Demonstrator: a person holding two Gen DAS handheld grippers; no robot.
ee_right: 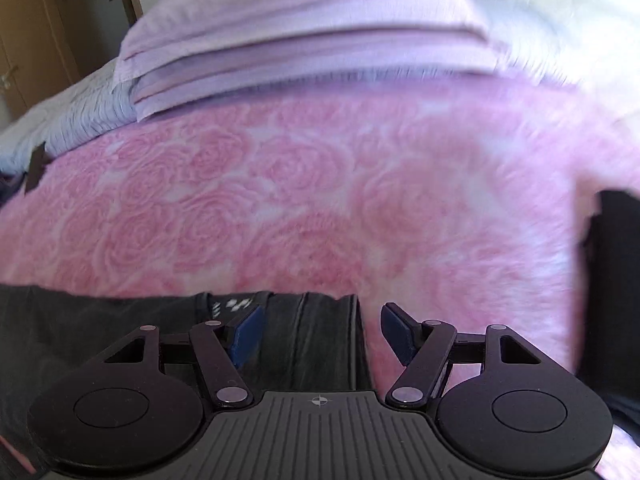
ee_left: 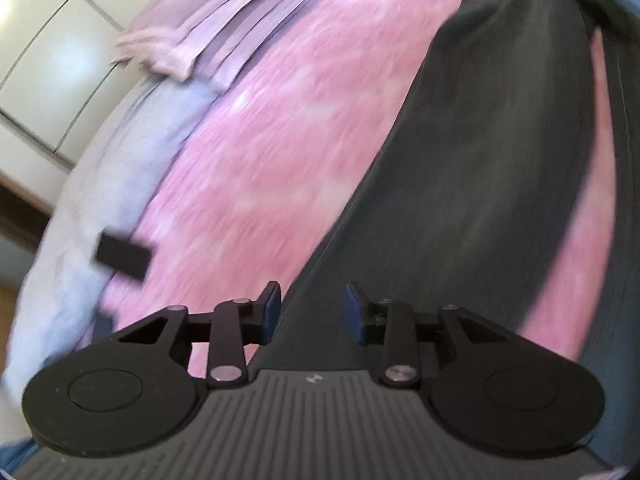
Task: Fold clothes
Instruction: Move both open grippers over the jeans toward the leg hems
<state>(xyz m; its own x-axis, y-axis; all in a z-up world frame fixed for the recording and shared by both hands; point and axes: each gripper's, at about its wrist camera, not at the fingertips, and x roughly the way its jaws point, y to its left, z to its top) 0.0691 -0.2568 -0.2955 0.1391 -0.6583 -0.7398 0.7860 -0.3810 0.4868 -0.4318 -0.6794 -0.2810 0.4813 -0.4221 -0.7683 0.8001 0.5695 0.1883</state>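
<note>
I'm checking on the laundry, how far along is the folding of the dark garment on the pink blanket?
Early. The dark garment lies stretched on the pink blanket, with no fold visible in these views. Both the left gripper and right gripper are open above it, gripping nothing. Grasping and folding remain.

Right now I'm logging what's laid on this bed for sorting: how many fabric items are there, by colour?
Dark grey garment: 1
Pink rose-patterned blanket: 1
Folded lilac blanket: 1
Pale blue-grey bedding: 1
Total: 4
</note>
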